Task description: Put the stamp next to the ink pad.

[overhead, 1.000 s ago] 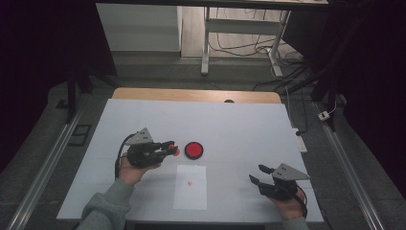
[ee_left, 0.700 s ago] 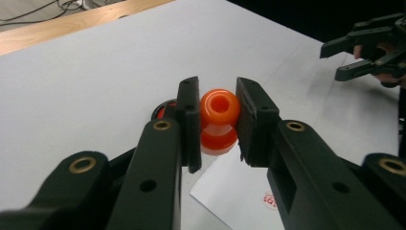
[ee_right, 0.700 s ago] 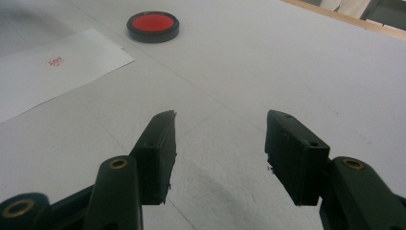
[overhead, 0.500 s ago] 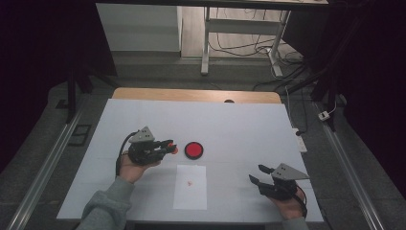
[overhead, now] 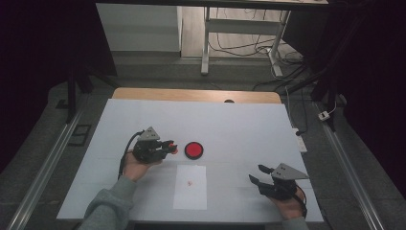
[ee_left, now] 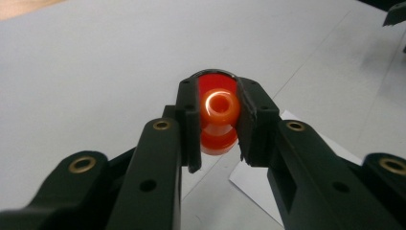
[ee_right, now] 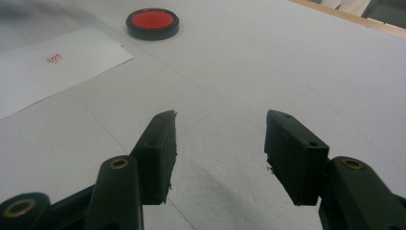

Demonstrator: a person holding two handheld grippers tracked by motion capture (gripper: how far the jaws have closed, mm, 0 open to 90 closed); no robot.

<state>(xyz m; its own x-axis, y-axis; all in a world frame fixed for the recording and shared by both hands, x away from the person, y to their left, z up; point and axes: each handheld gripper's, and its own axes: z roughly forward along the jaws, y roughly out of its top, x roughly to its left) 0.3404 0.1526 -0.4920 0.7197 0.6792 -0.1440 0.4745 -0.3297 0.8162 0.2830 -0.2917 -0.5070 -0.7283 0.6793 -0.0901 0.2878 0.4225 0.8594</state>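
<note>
My left gripper (overhead: 168,146) is shut on an orange stamp (ee_left: 219,115) with a round knob, and it points right at a round red ink pad in a black case (overhead: 193,150). In the left gripper view my left gripper (ee_left: 219,90) has the ink pad (ee_left: 216,79) just beyond the stamp. A white sheet of paper (overhead: 190,188) with a small red mark (overhead: 190,182) lies in front of the pad. At the near right my right gripper (overhead: 256,173) rests open with nothing between its fingers. In its own view my right gripper (ee_right: 220,122) faces the ink pad (ee_right: 152,21) and the paper (ee_right: 52,76).
The white table (overhead: 239,124) has a wooden strip (overhead: 191,95) along its far edge. Cables and metal frame legs (overhead: 206,43) stand on the floor beyond it. Rails run along both sides of the table.
My left hand with the stamp has edged slightly to the right, toward the ink pad, and a little lower. The right gripper has kept still.
</note>
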